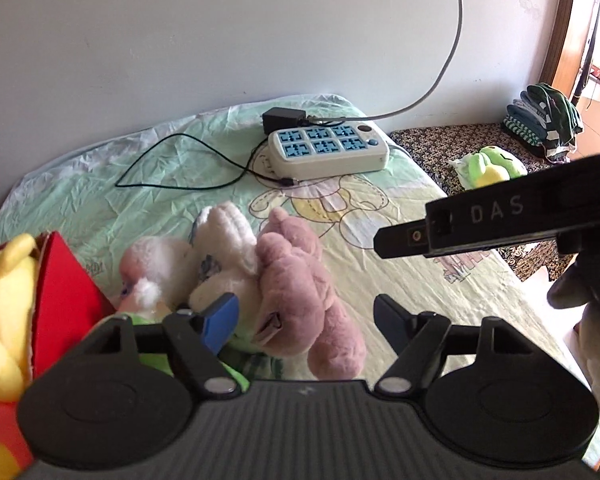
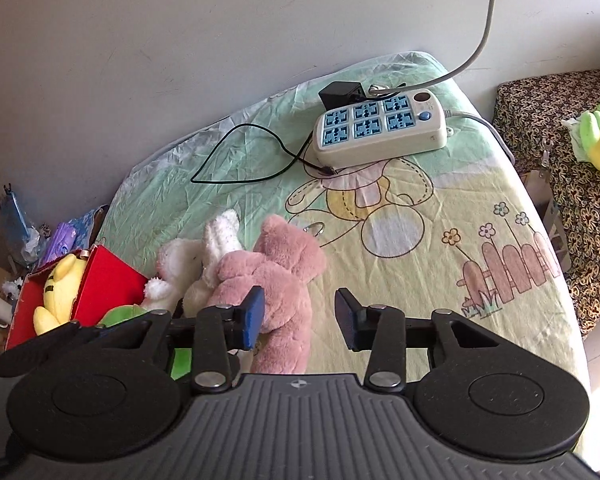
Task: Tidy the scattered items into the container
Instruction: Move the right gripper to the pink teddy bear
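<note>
Bedsheet (image 2: 420,208): pink plush (image 2: 276,280) between released right tongs (image 2: 300,316); left tongs (image 1: 306,316) released.

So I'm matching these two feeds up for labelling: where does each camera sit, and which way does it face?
Left wrist: rides on the left gripper, angled down across the cartoon-print bed sheet toward the wall; open jaws straddle the fluffy pink plush toy; the right gripper's black body and a dark-gloved hand show.
Right wrist: rides on the right gripper, same downward heading from further right; its own open jaws and the left gripper's edge show.
Shared: pink plush, white plush rabbit, red cardboard box, white-and-blue power strip.
</note>
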A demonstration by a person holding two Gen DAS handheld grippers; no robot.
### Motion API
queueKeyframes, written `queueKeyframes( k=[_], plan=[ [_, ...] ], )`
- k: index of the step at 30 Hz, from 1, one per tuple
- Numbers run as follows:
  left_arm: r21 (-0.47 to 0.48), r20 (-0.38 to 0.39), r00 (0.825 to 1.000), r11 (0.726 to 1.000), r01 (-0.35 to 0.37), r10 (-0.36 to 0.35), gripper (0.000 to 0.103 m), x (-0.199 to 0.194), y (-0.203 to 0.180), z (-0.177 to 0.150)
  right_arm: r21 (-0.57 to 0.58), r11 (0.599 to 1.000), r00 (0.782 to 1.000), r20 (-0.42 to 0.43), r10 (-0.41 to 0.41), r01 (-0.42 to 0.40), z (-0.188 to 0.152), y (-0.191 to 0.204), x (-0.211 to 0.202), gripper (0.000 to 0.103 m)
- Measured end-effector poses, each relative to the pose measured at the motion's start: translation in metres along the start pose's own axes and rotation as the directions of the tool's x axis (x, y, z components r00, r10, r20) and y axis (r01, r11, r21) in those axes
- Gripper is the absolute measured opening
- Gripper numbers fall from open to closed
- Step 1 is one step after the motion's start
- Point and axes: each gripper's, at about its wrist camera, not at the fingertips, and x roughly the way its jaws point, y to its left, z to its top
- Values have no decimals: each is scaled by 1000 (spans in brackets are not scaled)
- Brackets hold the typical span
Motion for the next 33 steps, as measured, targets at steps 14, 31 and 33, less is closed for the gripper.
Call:
queueKeyframes(
  k=[14,31,33],
  plan=[
    [-29,-60,986,988,151,-153,71,32,-30,12,-64,995,991,-115,70,-78,29,-20,38,42],
    [16,-144,948,958,288,-282,74,69,-61,14,30,994,981,-161,108,-104,38,-91,51,40],
    [41,-143,944,951,306,-297,75,67,-64,15,52,989,981,-125,146,-141,41,-94,47,41]
  ],
)
